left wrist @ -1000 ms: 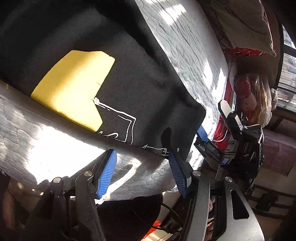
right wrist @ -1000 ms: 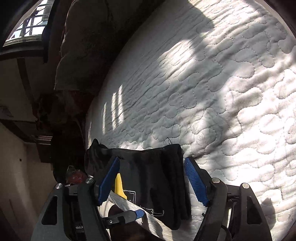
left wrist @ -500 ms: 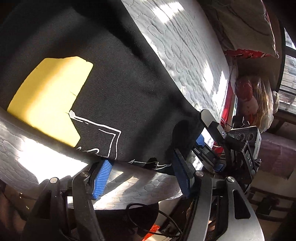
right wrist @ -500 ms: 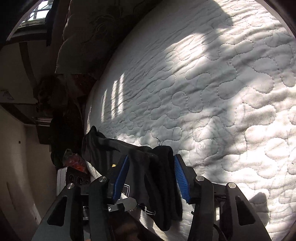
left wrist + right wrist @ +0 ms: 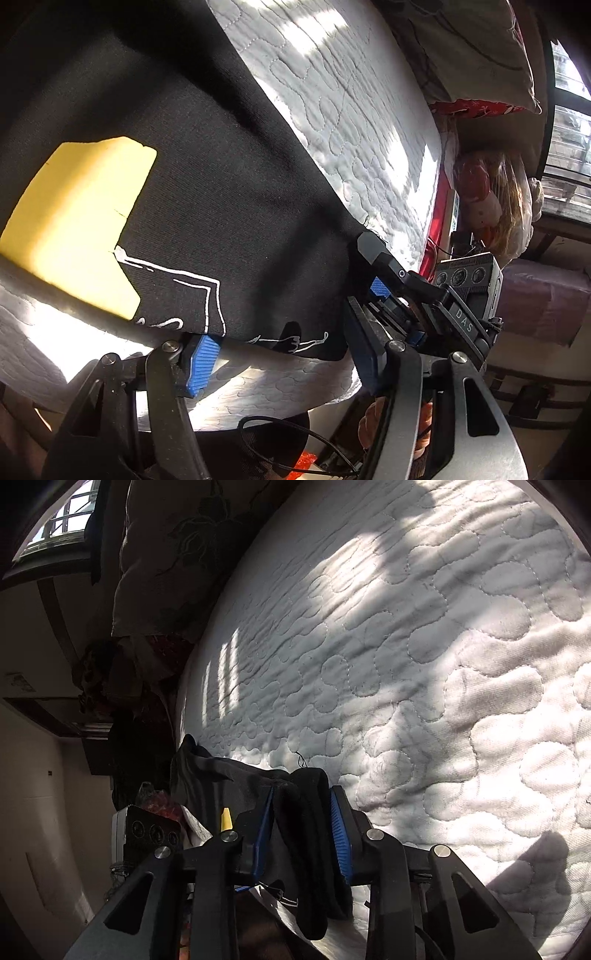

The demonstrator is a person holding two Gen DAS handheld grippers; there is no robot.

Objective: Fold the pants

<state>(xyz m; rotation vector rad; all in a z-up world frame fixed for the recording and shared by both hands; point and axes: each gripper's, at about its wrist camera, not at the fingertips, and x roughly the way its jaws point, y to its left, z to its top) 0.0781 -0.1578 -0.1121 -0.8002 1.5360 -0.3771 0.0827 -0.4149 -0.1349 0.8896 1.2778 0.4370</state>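
Black pants (image 5: 229, 206) with a yellow patch (image 5: 77, 229) and white line print lie on a white quilted mattress (image 5: 332, 92), their hem near its edge. My left gripper (image 5: 282, 360) straddles that hem. Its jaws are closing slightly but still stand apart, and the blue pads do not press the cloth. My right gripper (image 5: 301, 830) is closing on the bunched corner of the pants (image 5: 221, 775), and black cloth fills the gap between its blue pads. In the left wrist view the right gripper (image 5: 369, 267) sits at the hem's right corner.
A large pillow (image 5: 472, 48) lies at the head of the mattress (image 5: 406, 664), seen too as the pillow (image 5: 166, 554). A plastic bag of items (image 5: 491, 206) stands beside the bed. A cable (image 5: 280, 435) loops below the mattress edge. Sunlit quilt stretches beyond the pants.
The right jaws have narrowed from wide apart to pinching the bunched corner. The pants hem now lies right at the left pads, where it was farther ahead before.
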